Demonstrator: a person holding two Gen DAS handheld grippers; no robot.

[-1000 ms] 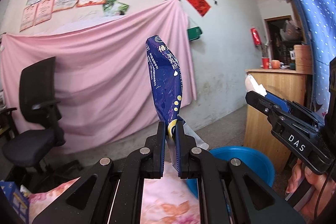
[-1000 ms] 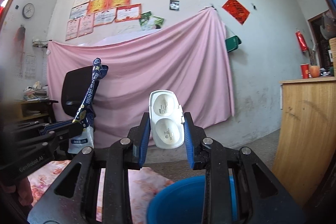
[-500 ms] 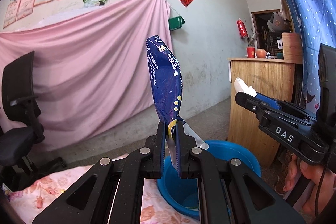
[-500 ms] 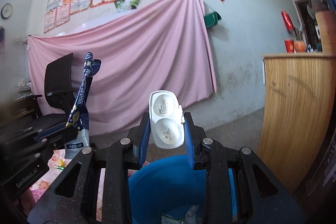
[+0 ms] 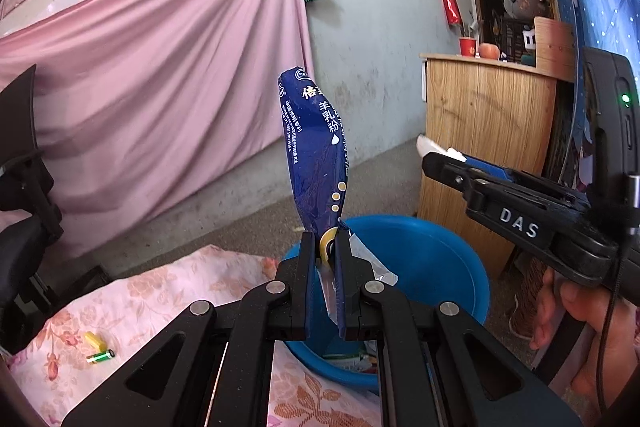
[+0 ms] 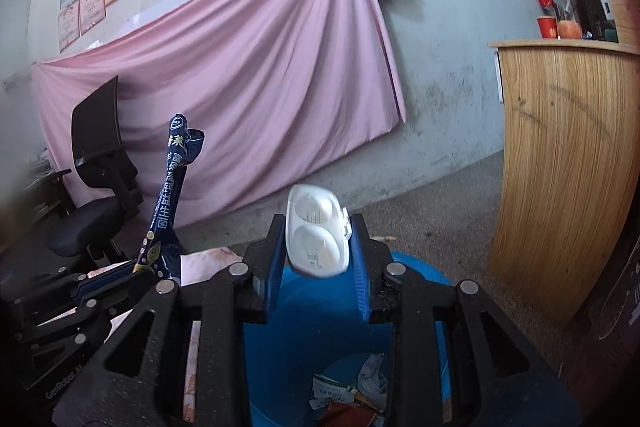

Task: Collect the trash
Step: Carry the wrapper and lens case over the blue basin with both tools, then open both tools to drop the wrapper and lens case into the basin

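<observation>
Gripping a crumpled blue foil packet [image 5: 316, 163] near its lower end, our left gripper [image 5: 325, 255] is squeezing both fingers tight against it, and the packet is standing upright above them, leaning slightly toward 11 o'clock. In the right wrist view our right gripper [image 6: 318, 247] is showing its blue-padded fingers spread — the white plastic two-well tray [image 6: 317, 237] is sitting tilted between them, and we cannot tell whether either pad is touching it. Directly beneath that tray the blue bucket [image 6: 420, 275] is gaping open, with scraps of paper and wrappers [image 6: 352, 391] lying in its bottom. From the left wrist view the bucket [image 5: 432, 259] is sitting at 4 o'clock of the packet, just beyond the floral cloth [image 5: 160, 299], where a yellow piece and a small green battery [image 5: 100, 355] are lying at 8 o'clock. Our hand [image 5: 576, 319] is wrapping the right gripper's handle at 3 o'clock. Farther off, a wooden counter [image 6: 568, 163] is standing at 3 o'clock, a black office chair [image 6: 100, 179] at 9 o'clock — and a pink sheet [image 6: 248, 87] is hanging on the far wall.
</observation>
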